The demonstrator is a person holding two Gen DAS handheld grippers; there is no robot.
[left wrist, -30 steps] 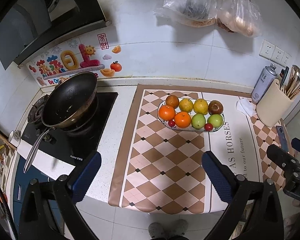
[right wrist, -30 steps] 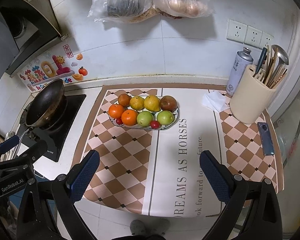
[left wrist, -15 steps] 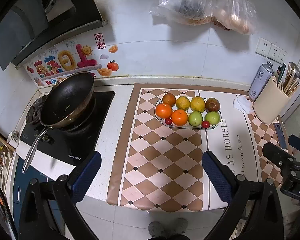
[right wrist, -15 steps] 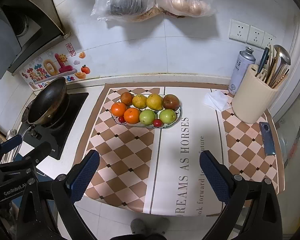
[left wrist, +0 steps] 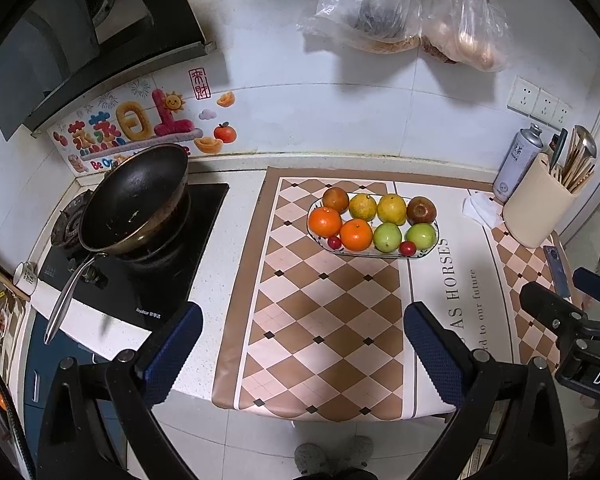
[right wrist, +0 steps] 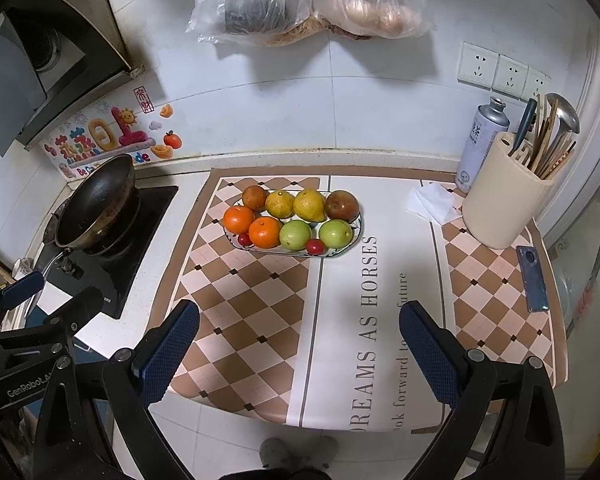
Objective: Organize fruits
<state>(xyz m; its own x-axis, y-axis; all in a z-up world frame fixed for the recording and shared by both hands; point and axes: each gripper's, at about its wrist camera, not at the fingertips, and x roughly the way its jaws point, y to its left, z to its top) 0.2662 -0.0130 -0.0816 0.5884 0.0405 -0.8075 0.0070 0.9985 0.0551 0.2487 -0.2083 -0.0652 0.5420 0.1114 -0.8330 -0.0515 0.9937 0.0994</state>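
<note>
Right now we hold both tools released and empty, the left tool [left wrist: 300, 344] and the right tool [right wrist: 300, 340] hanging over the near edge of the desk [left wrist: 220, 280], well apart from the fruit. The plate [right wrist: 354, 240] lies straight ahead of both, toward the wall, its long axis running left to right across the mat [right wrist: 260, 300]; all the fruit sits on it in two rows, oranges [right wrist: 265, 232] left, green fruits [right wrist: 335, 234] right. We judge the left tool's line more centred on the plate, so neither is clearly nearer. On the mat we read "DREAMS AS HORSES"; the stove [left wrist: 152, 280] front carries small print too fine to read; the left tool's body reads "GenRobot".
</note>
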